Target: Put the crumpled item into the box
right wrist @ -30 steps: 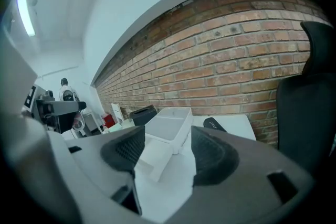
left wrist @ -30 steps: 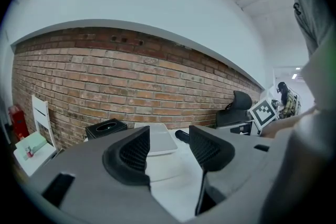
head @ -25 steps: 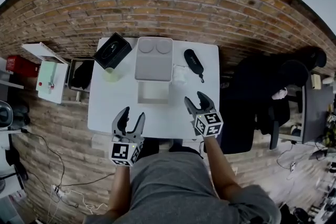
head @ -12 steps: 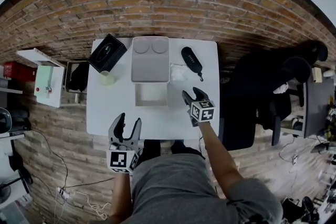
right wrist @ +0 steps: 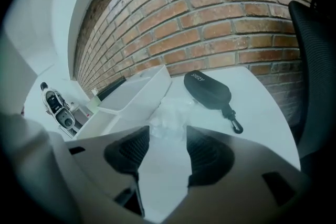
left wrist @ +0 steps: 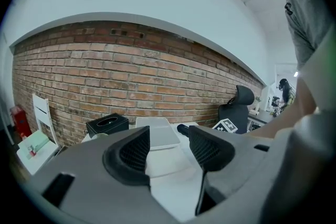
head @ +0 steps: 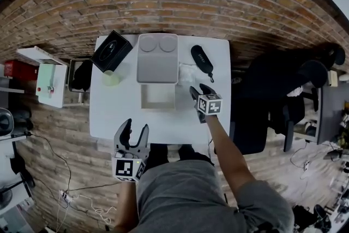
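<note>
Your right gripper [head: 198, 89] was the nearer; its jaws, just closing but half apart, held nothing; the crumpled clear wrapper [head: 186, 72] lay just ahead of them, right of the open white box [head: 158, 107]; your left gripper [head: 131, 129] hung open, empty.

Office: brick wall [head: 174, 3], black swivel chairs [left wrist: 236, 107], white desk [head: 117, 109], floor cables [head: 71, 202].
</note>
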The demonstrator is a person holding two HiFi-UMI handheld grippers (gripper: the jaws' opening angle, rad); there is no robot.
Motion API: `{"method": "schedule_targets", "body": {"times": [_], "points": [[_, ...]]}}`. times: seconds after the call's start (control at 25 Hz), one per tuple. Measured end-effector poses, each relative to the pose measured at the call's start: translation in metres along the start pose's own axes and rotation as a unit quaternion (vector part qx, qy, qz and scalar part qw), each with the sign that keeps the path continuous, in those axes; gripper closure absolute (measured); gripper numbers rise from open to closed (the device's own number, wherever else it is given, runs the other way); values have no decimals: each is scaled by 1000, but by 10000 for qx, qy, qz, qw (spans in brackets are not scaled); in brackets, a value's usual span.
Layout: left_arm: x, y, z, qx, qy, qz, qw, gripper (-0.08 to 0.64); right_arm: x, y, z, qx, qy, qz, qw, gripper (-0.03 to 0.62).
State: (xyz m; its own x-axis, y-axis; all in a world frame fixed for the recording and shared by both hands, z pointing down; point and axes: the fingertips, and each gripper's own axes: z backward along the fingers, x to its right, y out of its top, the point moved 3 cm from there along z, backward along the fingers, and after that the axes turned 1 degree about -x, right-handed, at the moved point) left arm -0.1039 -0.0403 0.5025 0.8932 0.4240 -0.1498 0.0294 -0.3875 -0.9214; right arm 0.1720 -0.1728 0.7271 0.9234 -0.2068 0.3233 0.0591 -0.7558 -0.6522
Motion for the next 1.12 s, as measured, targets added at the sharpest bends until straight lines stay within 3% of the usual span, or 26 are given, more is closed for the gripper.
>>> {"method": "schedule_targets", "body": {"times": [0.32, 0.48, 0.76, 0.88, 1.12], "points": [[0, -10, 3, -143, -29, 78, 9999, 339, 6, -1, -21, -315, -132, -117, 9993, 376], [-2, -12, 4, -162, 48, 87, 9998, 339, 13, -8, -26, -596, -475, -115, 9970, 391], [-8, -16, 6, -221, 73, 163, 9996, 339, 15, -10, -42, -876, -500, -125, 9948, 403], [-10, -17, 8, -192, 86, 221, 9995, 339, 20, -10, -43, -967, -670, -170, 9929, 461], [-11, -17, 7, -189, 98, 220, 9995, 339, 23, -10, -42, -999, -804, -43, 9917, 507]]}}
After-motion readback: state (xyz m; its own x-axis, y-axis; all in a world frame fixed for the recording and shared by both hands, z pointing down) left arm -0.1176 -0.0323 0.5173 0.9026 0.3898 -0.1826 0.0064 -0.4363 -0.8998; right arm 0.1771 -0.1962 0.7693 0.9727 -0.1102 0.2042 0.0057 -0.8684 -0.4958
